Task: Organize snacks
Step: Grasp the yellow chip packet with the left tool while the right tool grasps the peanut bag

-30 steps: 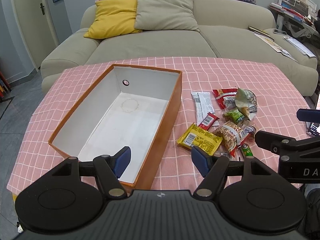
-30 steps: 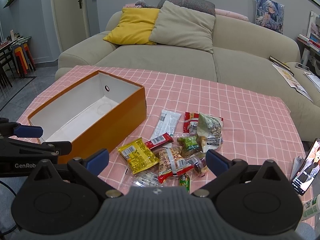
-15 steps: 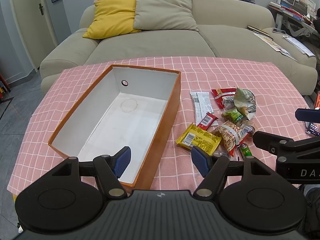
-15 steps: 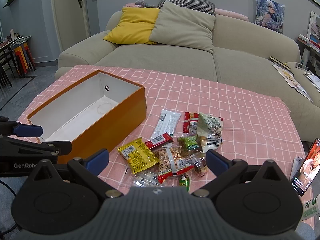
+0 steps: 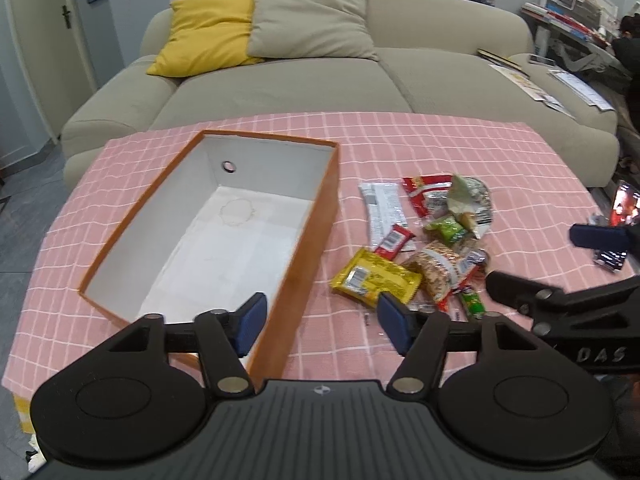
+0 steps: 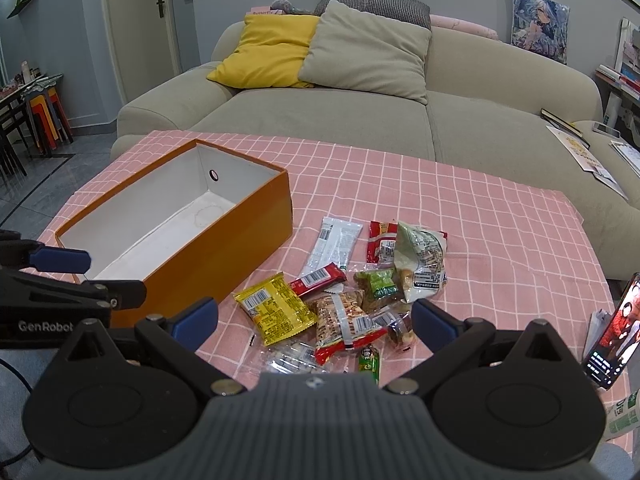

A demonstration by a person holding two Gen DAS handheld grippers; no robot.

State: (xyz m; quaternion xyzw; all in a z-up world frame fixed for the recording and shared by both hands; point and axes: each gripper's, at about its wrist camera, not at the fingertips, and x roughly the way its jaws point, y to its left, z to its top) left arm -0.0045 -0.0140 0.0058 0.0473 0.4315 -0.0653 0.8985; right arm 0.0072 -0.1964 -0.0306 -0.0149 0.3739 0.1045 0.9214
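An orange box (image 5: 308,240) with a white lining sat open on the pink checked tablecloth (image 5: 420,148), its floor bare apart from a faint ring stain and a small round hole in the far end wall. The snacks (image 6: 352,292) lay in a loose heap on the cloth just to the right of the box, none inside it. Nearest the box was a yellow packet (image 6: 274,306); a small red bar (image 6: 318,277) lay against its far corner, and a long white wrapper (image 6: 334,245) ran away beyond that. A clear bag of nuts (image 6: 342,318) with a red band sat mid-heap, a green packet (image 6: 380,286) just behind it, and a red packet (image 6: 380,240) and a pale crumpled bag (image 6: 422,260) at the far side. A slim green stick (image 6: 369,358) pointed toward the right camera at the near edge. The left gripper (image 5: 318,322) hung above the box's near right corner, its jaws having just been closing yet apart, with nothing gripped between the blue pads. The right gripper (image 6: 314,320) hovered over the near side of the heap, jaws spread wide and empty. A phone (image 6: 612,332) with a lit screen stood propped at the table's right edge. A beige sofa (image 6: 360,120) carrying a yellow cushion (image 6: 272,50) and a grey cushion (image 6: 368,52) stood behind the table.
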